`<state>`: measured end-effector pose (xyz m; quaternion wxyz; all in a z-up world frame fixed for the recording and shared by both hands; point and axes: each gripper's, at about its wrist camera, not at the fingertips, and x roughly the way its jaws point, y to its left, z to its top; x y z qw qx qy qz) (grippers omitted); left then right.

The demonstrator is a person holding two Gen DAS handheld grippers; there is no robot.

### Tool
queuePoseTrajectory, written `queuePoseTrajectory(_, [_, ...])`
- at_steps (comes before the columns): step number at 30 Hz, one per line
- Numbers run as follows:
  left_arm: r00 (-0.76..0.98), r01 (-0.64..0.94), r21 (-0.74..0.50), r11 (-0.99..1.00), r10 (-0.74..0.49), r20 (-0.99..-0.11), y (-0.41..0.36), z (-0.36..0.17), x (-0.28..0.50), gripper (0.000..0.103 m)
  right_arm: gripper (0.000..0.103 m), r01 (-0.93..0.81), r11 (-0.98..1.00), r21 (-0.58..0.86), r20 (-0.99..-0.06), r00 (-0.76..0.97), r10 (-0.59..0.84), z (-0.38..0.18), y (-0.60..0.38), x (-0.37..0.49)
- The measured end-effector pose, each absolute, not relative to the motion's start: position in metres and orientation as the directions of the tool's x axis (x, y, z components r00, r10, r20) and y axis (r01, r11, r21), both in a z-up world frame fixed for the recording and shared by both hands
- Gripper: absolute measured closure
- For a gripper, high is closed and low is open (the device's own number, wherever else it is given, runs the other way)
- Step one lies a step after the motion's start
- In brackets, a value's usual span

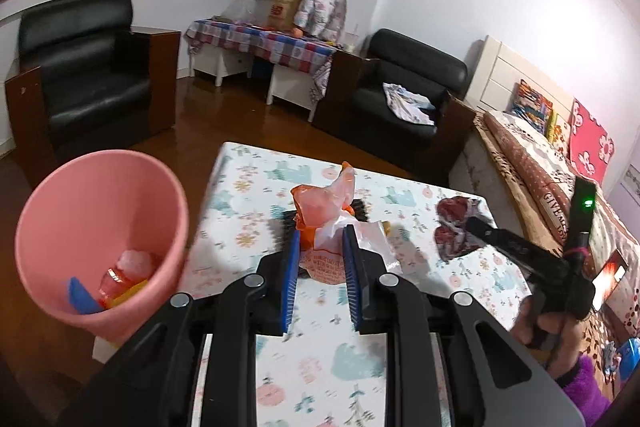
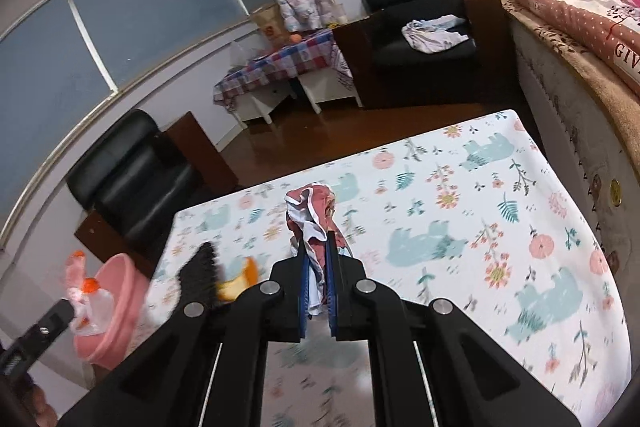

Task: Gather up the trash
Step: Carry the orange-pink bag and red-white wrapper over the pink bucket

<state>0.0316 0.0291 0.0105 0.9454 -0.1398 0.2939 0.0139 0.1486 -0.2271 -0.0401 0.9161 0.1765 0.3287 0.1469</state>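
My left gripper [image 1: 321, 235] is shut on a crumpled orange and white plastic bag [image 1: 326, 199], held above the patterned table [image 1: 400, 195]. A pink bin [image 1: 100, 211] stands just left of it, off the table's edge, with several bits of trash inside. In the right wrist view the same bag [image 2: 82, 301] hangs beside the bin [image 2: 120, 291]. My right gripper [image 2: 316, 247] is shut on a dark red and white wrapper [image 2: 310, 207], lifted over the table [image 2: 460, 187]. The left wrist view shows that wrapper [image 1: 454, 227] at the right gripper's [image 1: 474, 223] tip.
A black brush-like thing [image 2: 202, 273] and an orange piece [image 2: 246, 277] lie on the table near its left edge. A bed [image 1: 540, 179] runs along the right side. Black armchairs [image 1: 84, 67] and a low table with a checked cloth [image 1: 264, 43] stand beyond on the wooden floor.
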Motion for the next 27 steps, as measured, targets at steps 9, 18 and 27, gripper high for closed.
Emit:
queuePoseTrajectory(9, [0.842,-0.184,-0.278,0.943,0.006,-0.539,0.066,0.012,0.003,0.082,0.096,-0.232,0.885,0.404,-0.525,0.733,0.432,-0.011,-0.196,0.112])
queuePoseTrajectory(18, [0.846,-0.251,-0.271,0.929,0.075,-0.527,0.096,0.012,-0.022,0.082,0.096,-0.344,0.861,0.376,-0.489,0.715,0.499,0.012,-0.146,0.088])
queuePoseTrajectory(27, [0.836,-0.335,-0.264,0.905,0.156,-0.526,0.127,0.009,-0.041,0.082,0.096,-0.429,0.832,0.352,-0.499,0.667,0.554,0.020,-0.097,0.078])
